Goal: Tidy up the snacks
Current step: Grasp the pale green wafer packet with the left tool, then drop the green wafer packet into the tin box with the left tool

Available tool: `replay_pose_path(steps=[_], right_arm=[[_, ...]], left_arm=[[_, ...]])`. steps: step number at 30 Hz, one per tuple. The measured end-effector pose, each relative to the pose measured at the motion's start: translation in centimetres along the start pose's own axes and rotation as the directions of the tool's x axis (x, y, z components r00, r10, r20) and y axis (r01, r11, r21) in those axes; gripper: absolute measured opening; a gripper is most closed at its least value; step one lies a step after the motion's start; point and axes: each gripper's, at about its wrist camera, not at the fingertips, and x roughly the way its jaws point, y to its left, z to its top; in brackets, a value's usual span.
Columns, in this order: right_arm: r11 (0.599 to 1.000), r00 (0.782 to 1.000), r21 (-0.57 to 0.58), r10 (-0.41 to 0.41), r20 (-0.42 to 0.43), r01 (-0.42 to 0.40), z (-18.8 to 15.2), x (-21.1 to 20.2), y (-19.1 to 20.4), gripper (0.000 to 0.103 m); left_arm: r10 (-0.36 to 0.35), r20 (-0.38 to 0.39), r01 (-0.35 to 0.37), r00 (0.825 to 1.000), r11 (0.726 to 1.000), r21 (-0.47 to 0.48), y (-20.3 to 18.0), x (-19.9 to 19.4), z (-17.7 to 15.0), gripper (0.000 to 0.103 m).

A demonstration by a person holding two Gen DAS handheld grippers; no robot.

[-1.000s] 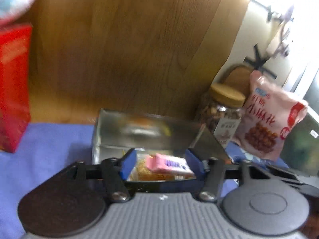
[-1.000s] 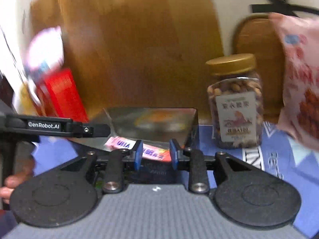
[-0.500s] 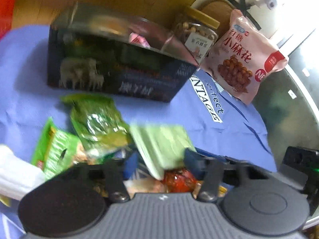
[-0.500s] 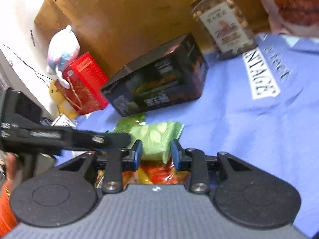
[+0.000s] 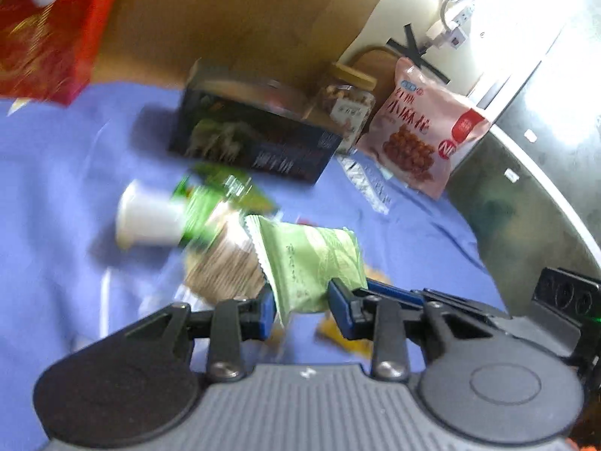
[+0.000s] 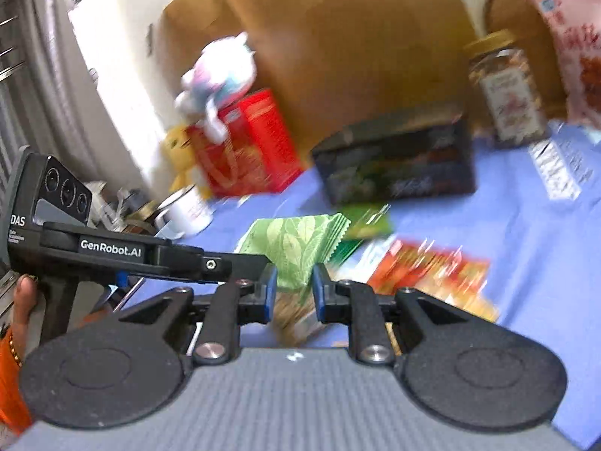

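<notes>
The light green snack packet [image 5: 311, 259] sits between the left gripper's [image 5: 302, 310] blue fingers, lifted above the blue-clothed desk [image 5: 56, 188]; firm contact cannot be told. The right gripper [image 6: 295, 293] stands parted beside it, holding nothing. The dark box [image 5: 255, 131] stands towards the far edge; its contents are hidden.

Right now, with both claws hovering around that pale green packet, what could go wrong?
Both the left gripper and right gripper bracket the same pale green packet, so they might collide or tug it apart. The packet lies across a loose pile, so lifting it could drag the cracker pack along.
</notes>
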Motion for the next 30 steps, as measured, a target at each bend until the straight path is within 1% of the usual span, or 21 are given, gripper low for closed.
replay_pose_path(steps=[3, 6, 7, 8, 9, 10, 11, 12, 13, 15, 17, 19, 20, 21, 22, 24, 27, 30], right_arm=[[1.000, 0.999, -0.013, 0.001, -0.053, -0.001, -1.8, 0.6, 1.0, 0.024], [1.000, 0.995, -0.014, -0.005, -0.098, 0.003, -2.9, 1.0, 1.2, 0.025], [1.000, 0.994, -0.012, -0.013, -0.109, 0.012, -3.1, 1.4, 1.4, 0.025], [0.999, 0.992, -0.023, -0.026, -0.122, 0.023, -3.3, 1.6, 1.4, 0.026], [0.998, 0.991, -0.047, -0.040, -0.129, 0.034, -3.5, 1.6, 1.7, 0.028], [0.997, 0.990, -0.075, -0.047, -0.135, 0.037, -3.7, 1.4, 1.9, 0.037], [0.994, 0.989, -0.105, -0.044, -0.141, 0.029, -3.8, 1.2, 2.2, 0.042], [0.991, 0.989, -0.132, -0.040, -0.145, 0.021, -3.9, 1.0, 2.5, 0.047], [0.987, 0.988, -0.162, -0.038, -0.152, 0.013, -3.9, 0.9, 2.8, 0.047], [0.976, 0.985, -0.216, -0.048, -0.163, 0.012, -4.3, 1.3, 3.5, 0.047], [0.965, 0.984, -0.263, -0.066, -0.167, 0.020, -4.7, 1.6, 3.7, 0.047], [0.956, 0.984, -0.291, -0.074, -0.161, 0.025, -4.8, 2.1, 4.1, 0.047], [0.952, 0.984, -0.305, -0.073, -0.162, 0.020, -4.8, 2.5, 4.2, 0.047], [0.947, 0.984, -0.320, -0.083, -0.159, 0.028, -4.8, 2.7, 4.4, 0.042], [0.943, 0.982, -0.330, -0.105, -0.156, 0.048, -4.6, 2.9, 4.6, 0.037], [0.935, 0.984, -0.347, -0.118, -0.131, 0.066, -3.7, 2.7, 4.8, 0.034], [0.933, 0.992, -0.351, -0.109, -0.062, 0.081, -1.0, 2.2, 4.5, 0.034], [0.922, 0.990, -0.361, -0.138, 0.026, 0.138, 2.5, 2.7, 3.5, 0.034]], left_arm=[[0.021, -0.024, -0.022, 0.999, 1.000, -0.017, 1.0, -0.7, -2.0, 0.031], [0.026, -0.051, -0.028, 0.998, 0.999, -0.035, 1.9, -0.1, -3.3, 0.032], [0.031, -0.063, -0.034, 0.998, 0.999, -0.040, 2.2, 0.2, -3.6, 0.035], [0.039, -0.070, -0.042, 0.997, 0.999, -0.035, 2.3, 0.4, -3.9, 0.035], [0.040, -0.062, -0.042, 0.997, 0.999, -0.022, 2.4, 0.2, -4.0, 0.038], [0.053, -0.062, -0.053, 0.997, 0.999, -0.007, 2.3, -0.1, -3.9, 0.051], [0.058, -0.047, -0.058, 0.997, 0.998, 0.000, 2.3, -0.7, -3.8, 0.059], [0.062, -0.019, -0.062, 0.998, 0.998, -0.002, 2.3, -1.3, -3.7, 0.069], [0.064, 0.010, -0.064, 0.998, 0.998, -0.008, 2.6, -1.9, -3.6, 0.071], [0.058, 0.017, -0.057, 0.998, 0.998, -0.034, 3.2, -2.5, -3.2, 0.071], [0.048, 0.001, -0.048, 0.999, 0.997, -0.067, 3.8, -2.0, -3.0, 0.065], [0.029, -0.057, -0.033, 0.998, 0.997, -0.073, 3.6, -0.4, -3.1, 0.036], [0.021, -0.057, -0.024, 0.998, 0.998, -0.061, 3.3, 0.2, -3.4, 0.033], [0.022, -0.056, -0.025, 0.998, 0.999, -0.044, 3.0, 0.5, -3.4, 0.030], [0.030, -0.059, -0.033, 0.998, 0.999, -0.036, 2.5, 0.5, -3.1, 0.030], [0.031, -0.037, -0.031, 0.999, 1.000, -0.004, 1.8, 0.1, -2.1, 0.030], [0.002, 0.017, -0.003, 1.000, 0.999, 0.032, 1.0, -0.7, 0.6, 0.030], [-0.014, 0.080, 0.007, 0.997, 0.996, 0.084, 0.2, -0.1, 4.5, 0.030]])
